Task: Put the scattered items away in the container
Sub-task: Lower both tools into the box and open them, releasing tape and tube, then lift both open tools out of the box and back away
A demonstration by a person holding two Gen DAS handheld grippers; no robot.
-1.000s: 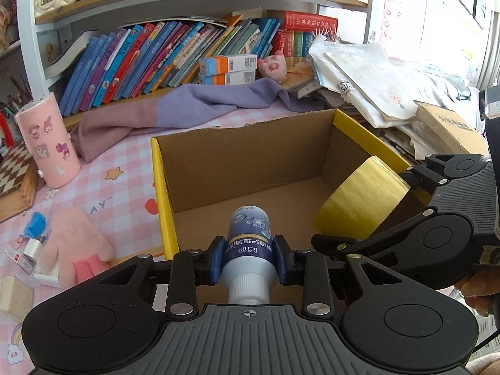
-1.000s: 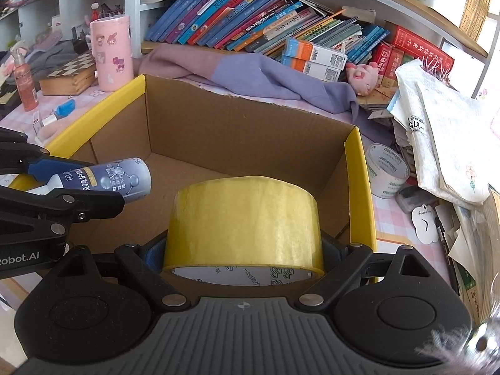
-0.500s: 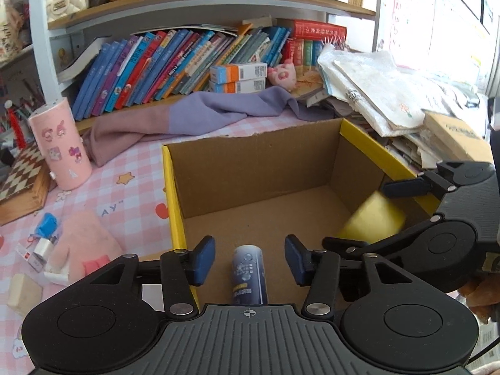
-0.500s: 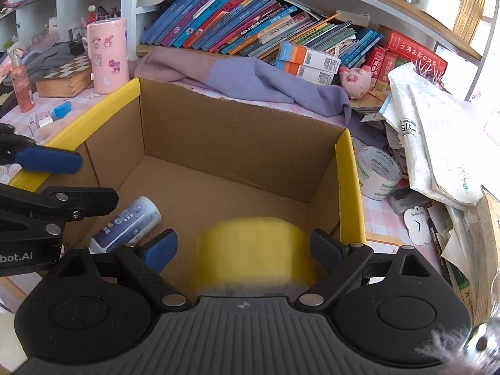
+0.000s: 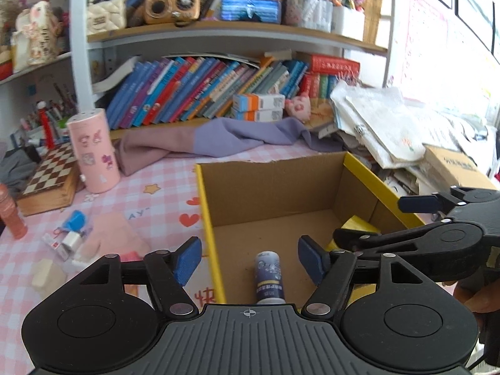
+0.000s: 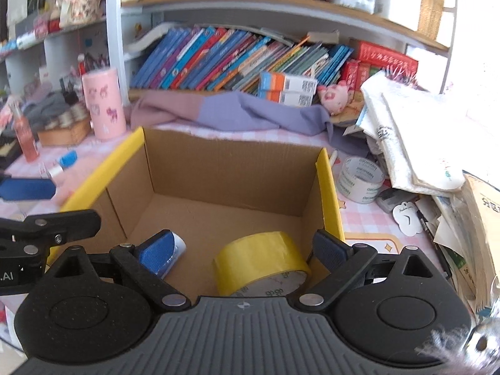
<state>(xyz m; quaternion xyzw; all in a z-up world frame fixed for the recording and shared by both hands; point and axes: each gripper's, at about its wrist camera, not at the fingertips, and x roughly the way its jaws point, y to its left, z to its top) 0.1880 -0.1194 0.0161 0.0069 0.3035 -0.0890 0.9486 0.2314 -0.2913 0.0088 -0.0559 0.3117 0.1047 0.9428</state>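
left wrist view: left claw jaws opening, nothing pressed between the blue pads. small bottle lies on the floor of the cardboard box, at 6 o'clock of the frame, seen in the gap between the pads but clear of both. right claw comes in from 3 o'clock over the box's right wall, jaws wide apart; a corner of the yellow tape roll shows under it, on the box floor. a bit of a hand at 4 o'clock behind it. on the desk outside the box, 9 o'clock side: pink cup, chessboard box, pink glove with a blue-capped item just beside it. purple cloth at 12 o'clock behind the box, books on the shelf above.

right wrist view: right claw jaws opening, standing wide, empty. yellow tape roll sits on the box floor at 6 o'clock, between the pads but not touched. bottle lies at 7 o'clock in the box's near left corner, mostly hidden behind the left pad. cardboard box has yellow top edges. left claw at 9 o'clock over the box's left wall. outside at 3 o'clock: a clear tape roll on the desk just beside the box, then a stack of papers. pink cup at 10 o'clock.
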